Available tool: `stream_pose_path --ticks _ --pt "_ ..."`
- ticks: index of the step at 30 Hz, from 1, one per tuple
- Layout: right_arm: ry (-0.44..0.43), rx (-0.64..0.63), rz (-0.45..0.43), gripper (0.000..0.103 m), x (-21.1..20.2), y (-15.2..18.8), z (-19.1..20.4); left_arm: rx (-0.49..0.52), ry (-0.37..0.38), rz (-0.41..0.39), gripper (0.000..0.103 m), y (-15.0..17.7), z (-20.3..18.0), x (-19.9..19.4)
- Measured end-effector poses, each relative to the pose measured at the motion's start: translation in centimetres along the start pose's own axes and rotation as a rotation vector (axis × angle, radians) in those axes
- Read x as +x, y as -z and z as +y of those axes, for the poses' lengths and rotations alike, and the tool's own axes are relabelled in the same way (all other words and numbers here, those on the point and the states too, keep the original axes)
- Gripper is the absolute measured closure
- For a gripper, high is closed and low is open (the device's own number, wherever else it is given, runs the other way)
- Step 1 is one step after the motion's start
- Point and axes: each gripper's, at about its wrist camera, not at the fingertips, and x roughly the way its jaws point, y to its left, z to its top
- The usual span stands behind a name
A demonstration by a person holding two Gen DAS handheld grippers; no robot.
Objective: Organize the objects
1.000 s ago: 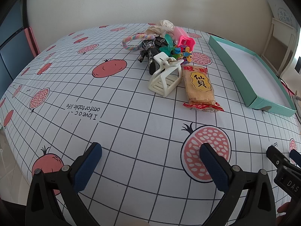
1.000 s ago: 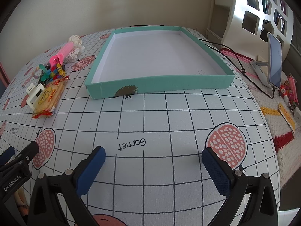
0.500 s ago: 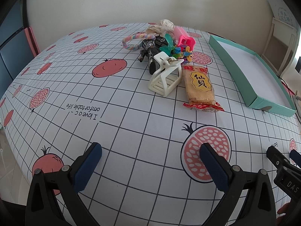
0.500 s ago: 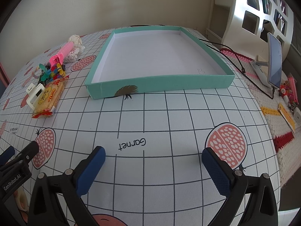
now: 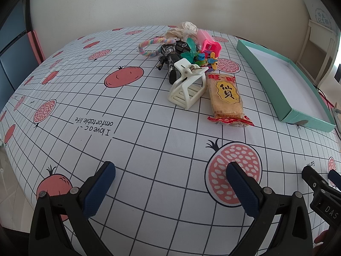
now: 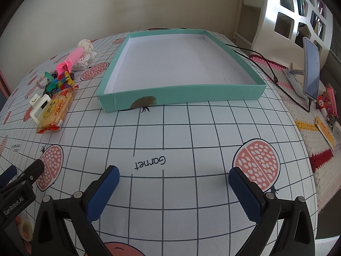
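Left wrist view, nothing moved, hand-held grippers [image 5: 170,183] spread.

Counter covered by white grid-print cloth [image 6: 181,128] with pink pomegranate motifs, "Garnet" printed on it. White cut-out shelf unit [image 6: 298,15] seen at right. Smartphone [image 6: 311,68] propped upright on white stand, black cable [image 6: 283,91] plugged in. Crocheted cream mat with red and yellow stripes [image 6: 315,149] laid beside counter.

behind the white clip [image 5: 187,86], the black keychain [image 5: 170,58] is partly hidden. small coloured pieces [image 5: 205,58] beside it are too jumbled to tell apart. the teal tray [image 5: 268,81] hides its own floor from the left wrist view.
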Motion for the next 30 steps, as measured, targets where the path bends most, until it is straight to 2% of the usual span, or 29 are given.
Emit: stream_pose_path --ticks 7,11,16,20,23,27,30 --pt "0.000 0.000 0.002 0.000 0.0 0.0 0.0 0.000 0.000 0.004 0.000 0.0 -0.1 0.0" --pt "-0.002 -0.001 0.039 0.000 0.2 -0.4 0.4 -0.004 0.005 0.026 0.000 -0.2 0.0 0.2" --pt "-0.012 -0.047 -0.038 0.000 -2.4 -2.1 1.0 -0.048 0.036 0.042 0.000 -1.4 0.6 -0.6" --pt "-0.039 -0.072 -0.116 0.000 -5.7 -5.1 1.7 -0.050 0.035 0.016 0.000 -4.3 0.8 -2.3" --pt "-0.062 -0.111 -0.146 0.000 -7.4 -7.5 2.5 -0.058 0.028 0.026 0.000 -7.4 1.4 -3.3" --pt "-0.116 -0.114 -0.137 0.000 -8.3 -11.0 3.7 -0.050 -0.002 0.036 0.000 -11.3 2.2 -4.0" --pt "-0.135 -0.131 -0.130 0.000 -8.4 -12.7 4.8 -0.056 0.013 0.048 0.000 -13.7 2.9 -3.9"
